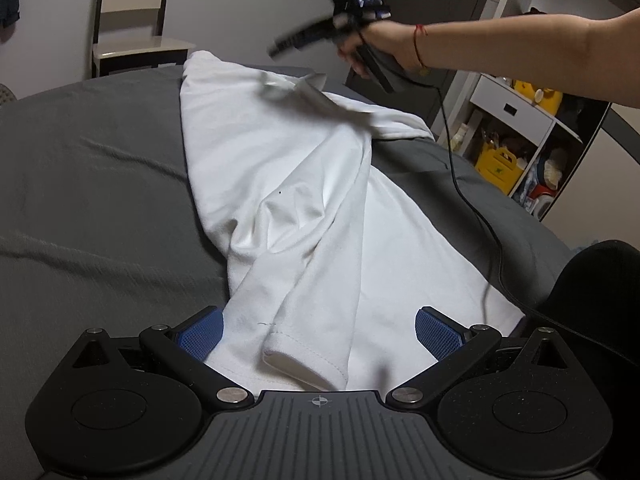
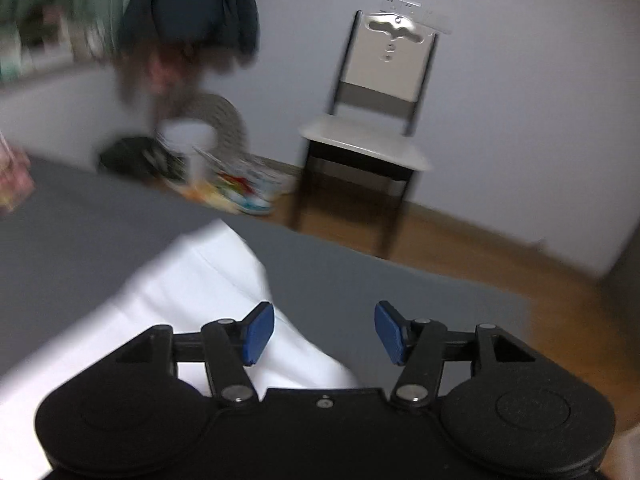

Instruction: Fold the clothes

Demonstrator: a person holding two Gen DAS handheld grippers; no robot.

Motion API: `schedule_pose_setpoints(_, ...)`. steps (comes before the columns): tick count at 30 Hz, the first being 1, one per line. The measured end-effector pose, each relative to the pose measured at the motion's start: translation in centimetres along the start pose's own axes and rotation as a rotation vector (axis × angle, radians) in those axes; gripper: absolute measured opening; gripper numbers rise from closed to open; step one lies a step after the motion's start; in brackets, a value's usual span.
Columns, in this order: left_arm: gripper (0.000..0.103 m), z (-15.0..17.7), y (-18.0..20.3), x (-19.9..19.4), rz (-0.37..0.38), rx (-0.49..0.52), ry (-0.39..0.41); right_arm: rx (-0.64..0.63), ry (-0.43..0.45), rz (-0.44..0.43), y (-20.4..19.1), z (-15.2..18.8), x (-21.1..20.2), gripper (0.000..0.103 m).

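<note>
White shirt [image 1: 304, 208] on grey bed [image 1: 100, 184], both grippers' fingers wide apart, empty.

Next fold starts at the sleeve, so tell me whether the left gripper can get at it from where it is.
Probably yes: the left gripper is open, the sleeve lies between its fingers, nothing covers it.
</note>
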State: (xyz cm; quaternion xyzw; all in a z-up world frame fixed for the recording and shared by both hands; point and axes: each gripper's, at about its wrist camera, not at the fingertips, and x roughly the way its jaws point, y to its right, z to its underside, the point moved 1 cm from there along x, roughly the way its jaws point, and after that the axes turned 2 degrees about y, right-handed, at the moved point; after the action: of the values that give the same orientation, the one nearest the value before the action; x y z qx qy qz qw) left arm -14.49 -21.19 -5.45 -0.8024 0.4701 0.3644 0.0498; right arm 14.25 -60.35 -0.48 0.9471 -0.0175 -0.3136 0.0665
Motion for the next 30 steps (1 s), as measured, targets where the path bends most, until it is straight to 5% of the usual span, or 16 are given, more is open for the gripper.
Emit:
schedule_pose_setpoints(7,0.103,0.1,-0.2,0.2,0.008,-0.020,-0.004,0.077,-0.127,-0.069,-2.2,-1.4,4.8,0.041)
schedule_pose_setpoints(8,0.103,0.1,-0.2,0.3,0.010,-0.023,-0.005,0.076,-0.139,-0.072,-2.7,-1.2,5.4,0.035)
schedule_pose_setpoints(9,0.103,0.1,-0.3,0.3,0.012,-0.027,-0.007,0.049,-0.131,-0.067,-3.4,-1.0,5.5,0.010)
schedule_pose_setpoints(10,0.103,0.1,-0.4,0.4,0.014,-0.031,-0.008,-0.006,-0.097,-0.042,-4.4,-0.8,5.2,0.006)
schedule_pose_setpoints(14,0.103,0.1,-0.5,0.4,0.020,-0.045,-0.006,-0.370,-0.010,-0.061,-10.5,1.8,2.5,0.006)
schedule_pose_setpoints(18,0.103,0.1,-0.7,0.4,0.026,-0.054,-0.005,-0.542,-0.013,-0.094,-13.8,4.1,1.7,0.007)
schedule_pose_setpoints(20,0.103,0.1,-0.7,0.4,0.027,-0.059,-0.003,-0.484,0.009,-0.083,-13.2,3.8,1.1,0.011)
schedule_pose_setpoints(22,0.103,0.1,-0.8,0.4,0.028,-0.063,-0.001,-0.435,0.055,-0.065,-12.2,3.3,0.2,0.040)
schedule_pose_setpoints(23,0.103,0.1,-0.8,0.4,0.029,-0.064,-0.001,-0.422,0.106,-0.060,-11.5,2.9,-0.5,0.043)
schedule_pose_setpoints(26,0.103,0.1,-0.9,0.4,0.030,-0.067,-0.001,-0.317,0.141,-0.052,-8.7,0.8,-1.0,0.043)
schedule_pose_setpoints(30,0.103,0.1,-1.0,0.5,0.031,-0.072,-0.003,-0.190,-0.068,-0.138,-4.2,-1.7,2.0,0.026)
